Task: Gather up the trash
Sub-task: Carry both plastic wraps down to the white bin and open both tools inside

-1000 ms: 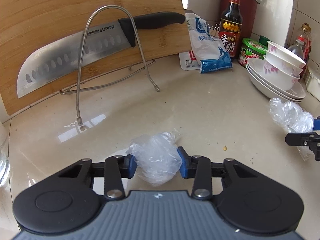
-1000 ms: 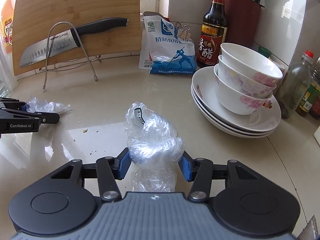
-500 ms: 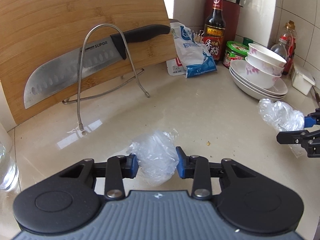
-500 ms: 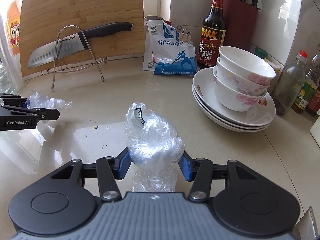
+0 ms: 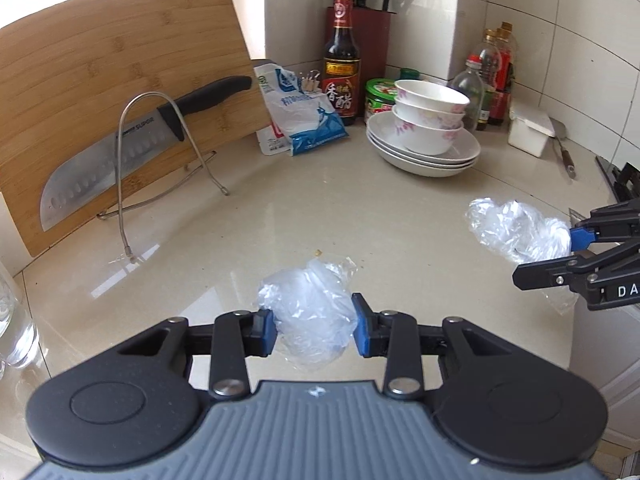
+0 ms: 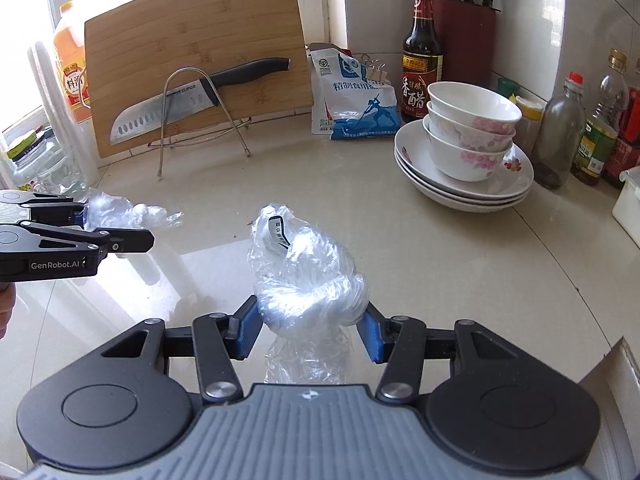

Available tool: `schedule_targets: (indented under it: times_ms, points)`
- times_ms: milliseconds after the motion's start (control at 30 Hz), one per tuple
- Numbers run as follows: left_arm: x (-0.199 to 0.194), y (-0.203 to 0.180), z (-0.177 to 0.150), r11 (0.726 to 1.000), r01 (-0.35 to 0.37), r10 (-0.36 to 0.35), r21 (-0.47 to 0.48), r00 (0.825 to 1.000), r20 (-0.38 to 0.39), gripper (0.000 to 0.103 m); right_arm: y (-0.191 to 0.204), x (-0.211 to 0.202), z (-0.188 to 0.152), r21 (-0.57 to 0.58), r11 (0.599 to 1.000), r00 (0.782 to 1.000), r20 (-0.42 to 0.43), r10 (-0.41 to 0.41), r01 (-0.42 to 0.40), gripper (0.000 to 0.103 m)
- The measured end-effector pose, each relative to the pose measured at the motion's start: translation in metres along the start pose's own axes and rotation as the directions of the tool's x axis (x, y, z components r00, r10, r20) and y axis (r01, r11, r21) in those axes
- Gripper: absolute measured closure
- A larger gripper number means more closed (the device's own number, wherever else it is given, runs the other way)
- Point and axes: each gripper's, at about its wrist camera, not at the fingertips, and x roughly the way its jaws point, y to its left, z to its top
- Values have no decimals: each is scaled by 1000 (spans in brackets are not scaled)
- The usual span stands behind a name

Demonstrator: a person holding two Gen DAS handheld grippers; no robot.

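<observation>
In the left wrist view, the left gripper [image 5: 314, 330] sits at bottom centre, its blue pads [image 5: 267, 332] pressed against both sides of a crumpled clear plastic wad [image 5: 310, 316], so it is clenched on that wad above the pale countertop [image 5: 360, 216]. At the right edge of the frame the right gripper [image 5: 560, 256] reaches in, with a second clear plastic bundle [image 5: 516, 226] caught at its tip. In the upper left a bamboo cutting board [image 5: 100, 80] leans upright, with a knife [image 5: 132, 148] resting across a wire stand [image 5: 160, 152] in front of it. Upper centre holds a blue-and-white pouch [image 5: 304, 120] and a dark sauce bottle [image 5: 341, 60]; right of them are stacked bowls [image 5: 430, 116] on plates (floral print on the sides).

In the right wrist view, the right gripper [image 6: 310, 332] occupies bottom centre, its pads squeezing the knotted waist of the second clear plastic bundle [image 6: 308, 280], which rises above the pads and also hangs below them; it is grasping that bundle. At the left edge the left gripper [image 6: 116, 228] enters, and the crumpled clear plastic wad [image 6: 120, 212] pokes out between its fingers. The bamboo cutting board [image 6: 200, 40] and knife [image 6: 192, 100] stand upper left, the stacked bowls [image 6: 472, 132] centre right, the dark sauce bottle [image 6: 422, 52] above them.
</observation>
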Motion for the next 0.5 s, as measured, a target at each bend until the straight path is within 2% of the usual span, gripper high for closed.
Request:
schedule_targets:
  times_ms: [167,300,500]
  points:
    - [-17,-33,-6,995,85,-85,60,996,-13,68,0,-31,-30,43,999,1000,-12,-20,20,47]
    - [-27,-65,-10,980,167,-165,108,986,-26,68,-6,-57,-59,85,995,998,-25,-53,55,47]
    - [-32,-121,-18,937,301,-294,179,954,-65,68,-23,-92,-109,177,976,991,-55,-120,128,47]
